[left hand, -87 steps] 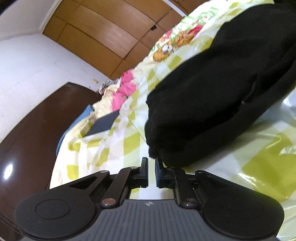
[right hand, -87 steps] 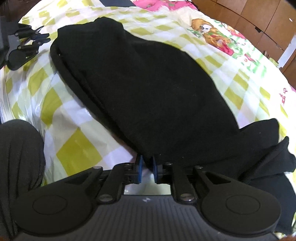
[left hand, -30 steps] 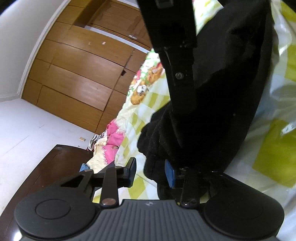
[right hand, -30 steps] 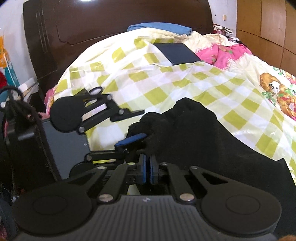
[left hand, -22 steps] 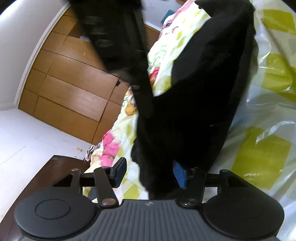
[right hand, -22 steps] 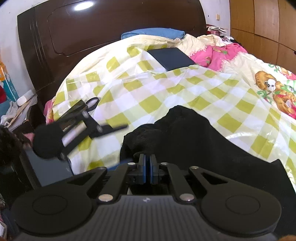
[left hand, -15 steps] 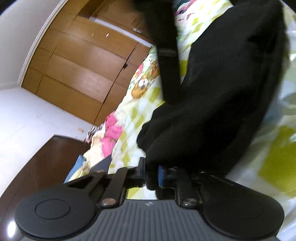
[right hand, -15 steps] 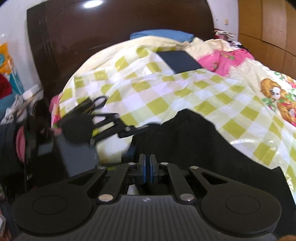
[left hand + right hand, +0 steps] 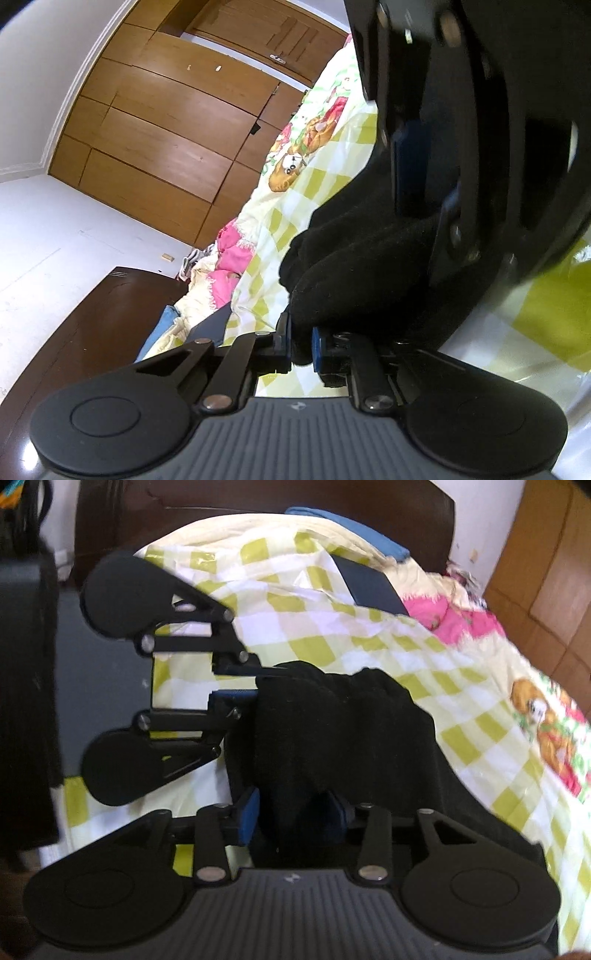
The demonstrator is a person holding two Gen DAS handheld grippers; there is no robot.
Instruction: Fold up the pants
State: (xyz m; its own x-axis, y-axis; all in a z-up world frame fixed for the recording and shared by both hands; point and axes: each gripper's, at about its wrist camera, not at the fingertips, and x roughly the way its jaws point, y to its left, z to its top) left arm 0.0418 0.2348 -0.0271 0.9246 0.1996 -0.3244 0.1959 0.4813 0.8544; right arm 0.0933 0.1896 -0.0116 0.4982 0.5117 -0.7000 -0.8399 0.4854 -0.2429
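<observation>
Two grippers meet at one bunched edge of the black pants point(image 9: 332, 731), which lie on the bed's checked yellow-and-white cover point(image 9: 424, 664). Nearest in the right wrist view, the right gripper point(image 9: 293, 814) has its fingers opening; cloth sits between the blue pads point(image 9: 248, 814), but they no longer seem to press it. Just beyond, the left gripper point(image 9: 236, 683) comes in from the side with its fingers narrow and closing on the fold of fabric — the left wrist view shows black cloth pinched between its pads point(image 9: 317, 347). This looks like a hand-over of the gathered edge. To do it well, the left grip should be firm on all layers before the right lets go fully, and the right should back straight out so it does not drag the fold open. Farther off lie a dark flat item point(image 9: 369, 587), pink bedding point(image 9: 461, 624) and the dark headboard point(image 9: 258, 498).
</observation>
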